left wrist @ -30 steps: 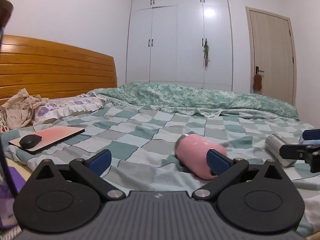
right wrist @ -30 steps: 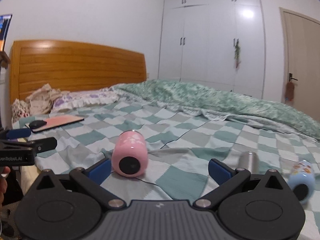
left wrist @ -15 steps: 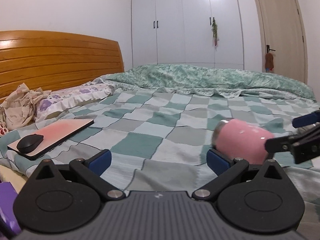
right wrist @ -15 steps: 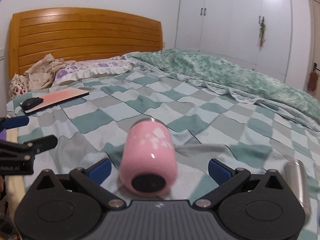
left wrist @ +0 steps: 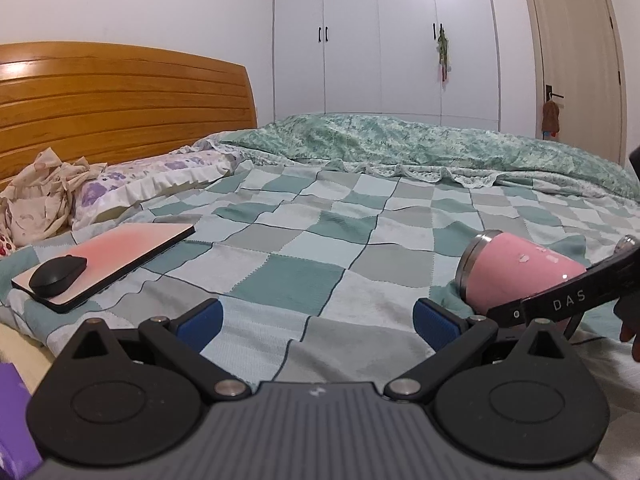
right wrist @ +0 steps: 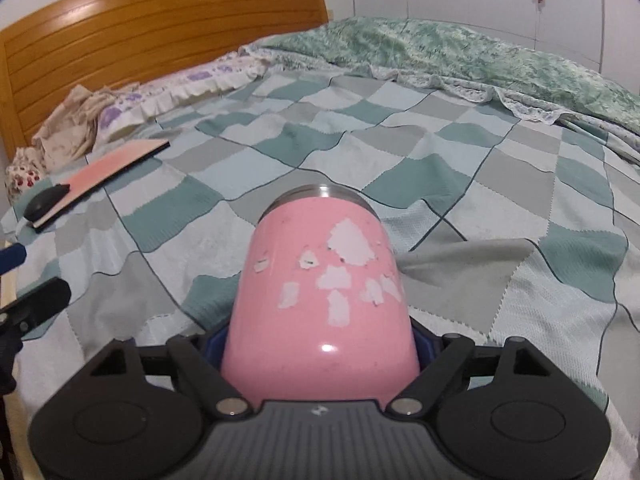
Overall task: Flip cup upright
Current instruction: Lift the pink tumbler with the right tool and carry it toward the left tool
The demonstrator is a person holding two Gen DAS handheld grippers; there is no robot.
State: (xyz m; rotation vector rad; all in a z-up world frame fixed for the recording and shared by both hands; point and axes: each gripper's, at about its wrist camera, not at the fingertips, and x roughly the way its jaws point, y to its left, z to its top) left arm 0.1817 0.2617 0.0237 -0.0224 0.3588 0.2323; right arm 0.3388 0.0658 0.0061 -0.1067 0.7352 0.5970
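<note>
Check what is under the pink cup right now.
The pink cup lies on its side on the checkered quilt, between the right gripper fingers. Its body hides the contact patch, and its steel mouth faces away.

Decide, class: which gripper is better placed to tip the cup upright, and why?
Right. The right gripper already has the pink cup between its fingers, while the left gripper sits open beside it, holding nothing.

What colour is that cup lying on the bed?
Pink, with pale chipped patches and a bare metal rim: the cup shows best in the right wrist view.
</note>
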